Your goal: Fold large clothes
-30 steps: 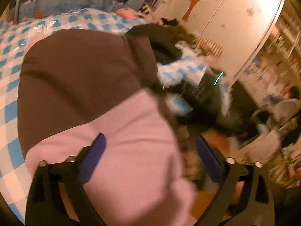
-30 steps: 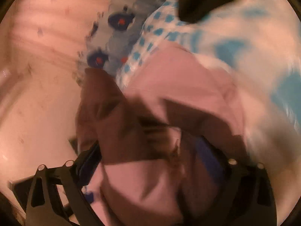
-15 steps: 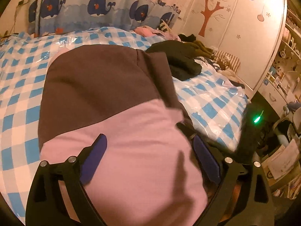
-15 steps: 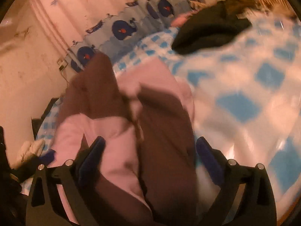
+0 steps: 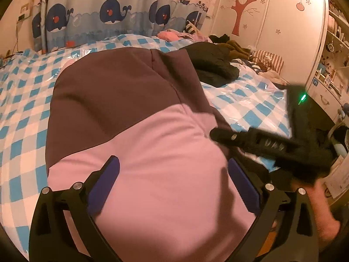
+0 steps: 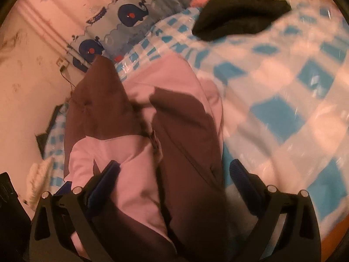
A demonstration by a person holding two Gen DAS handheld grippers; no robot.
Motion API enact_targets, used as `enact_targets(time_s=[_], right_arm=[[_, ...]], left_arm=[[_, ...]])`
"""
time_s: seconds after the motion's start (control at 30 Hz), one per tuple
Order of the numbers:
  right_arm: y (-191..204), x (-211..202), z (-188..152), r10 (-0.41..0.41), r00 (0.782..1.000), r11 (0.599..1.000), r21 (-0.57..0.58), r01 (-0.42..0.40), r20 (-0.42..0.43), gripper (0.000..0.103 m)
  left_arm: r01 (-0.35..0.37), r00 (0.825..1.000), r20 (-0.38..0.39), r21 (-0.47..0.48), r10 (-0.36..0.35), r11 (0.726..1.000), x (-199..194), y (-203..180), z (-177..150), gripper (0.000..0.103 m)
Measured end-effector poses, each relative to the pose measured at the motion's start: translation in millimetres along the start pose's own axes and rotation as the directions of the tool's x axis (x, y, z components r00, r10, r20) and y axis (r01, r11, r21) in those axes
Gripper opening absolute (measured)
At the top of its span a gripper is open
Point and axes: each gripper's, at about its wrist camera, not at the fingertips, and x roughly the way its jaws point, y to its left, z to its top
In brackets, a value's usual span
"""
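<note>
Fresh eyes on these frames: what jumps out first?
The brown-and-pink garment fills the centre of both views, spread on the blue-checked bed cover. Behind it hangs a whale-print curtain, with a dark clothes pile at the far right. The right tool crosses the left wrist view, blurred.

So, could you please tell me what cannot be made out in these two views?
- Left wrist: the near hem of the brown-and-pink fleece garment, cut off by the frame's bottom edge.
- Left wrist: the right gripper's tips, blurred by motion.
- Right wrist: the black clothing heap, blurred.
- Right wrist: the blue-checked bed cover pattern, smeared.
</note>
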Motion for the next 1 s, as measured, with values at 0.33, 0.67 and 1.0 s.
enact_targets(time_s=[0.33,0.67,1.0], right_arm=[[16,-2,-6,-0.129,0.988,0.977,-0.159,0.141,0.085,0.096],[24,-13,-10,-0.194,0.961,0.945,-0.224,0.237,0.197,0.096],[7,-12,-13,-0.215,0.953,0.953,-0.167,0.252,0.212,0.096]], left_arm=[[0.005,1.0,0.006,-0.008,-0.005,1.0,0,3,-2,0.095],[-0.025,1.0,0.003,0.025,0.025,0.999,1,-4,-2,0.095],[-0.015,1.0,0.01,0.02,0.015,1.0,1,-4,-2,0.095]])
